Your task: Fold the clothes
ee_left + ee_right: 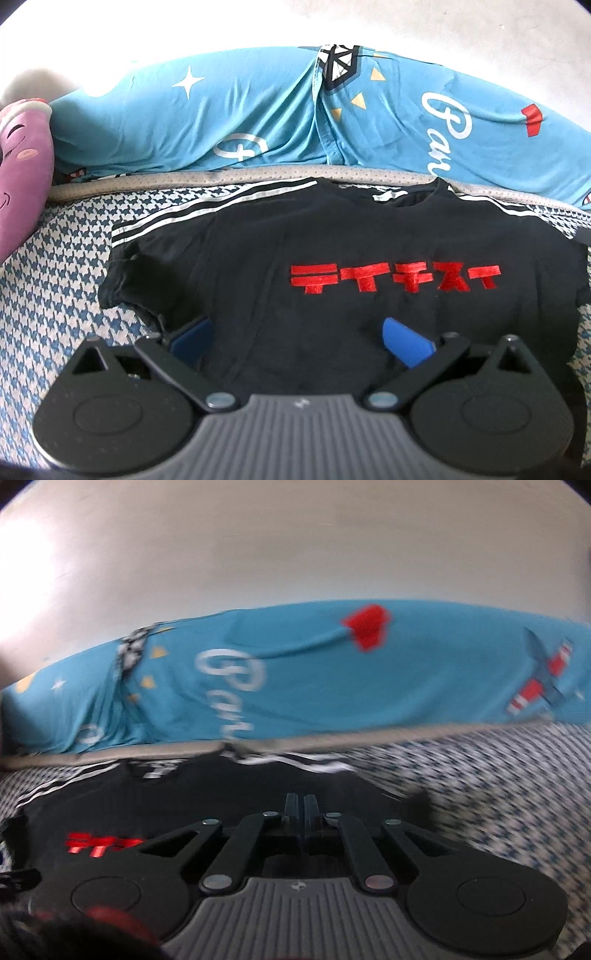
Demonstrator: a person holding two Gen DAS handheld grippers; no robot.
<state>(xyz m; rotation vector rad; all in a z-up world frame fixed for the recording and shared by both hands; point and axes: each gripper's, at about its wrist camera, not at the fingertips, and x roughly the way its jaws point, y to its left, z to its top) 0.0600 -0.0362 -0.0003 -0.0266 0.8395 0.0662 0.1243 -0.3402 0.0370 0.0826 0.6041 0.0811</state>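
- A black T-shirt (332, 258) lies flat, front side up, on a bed cover (55, 295) with a blue and white houndstooth pattern.
- The collar of the shirt is at the far side, close to a beige band (258, 175) which runs across the bed.
- On the chest there are red block characters (395, 280). White stripes (177, 216) go along both shoulders and the sleeves.
- The left sleeve is spread out to the left, with some wrinkles at its near edge.
- The left gripper (297, 338) hangs over the near, lower part of the shirt. Its two blue fingers (404, 341) are spread wide apart and nothing is between them.
- The right gripper (301, 805) is over the right shoulder area of the shirt. Its fingers are pressed together; if cloth is pinched between them, I cannot tell, because the right wrist view is blurred by motion.
- Behind the beige band a light blue bedding (258, 110) with white script letters, stars and yellow triangles is piled along a pale wall (295, 546).
- At the far left a pink plush toy (22, 166) lies on the bed, well apart from the shirt.
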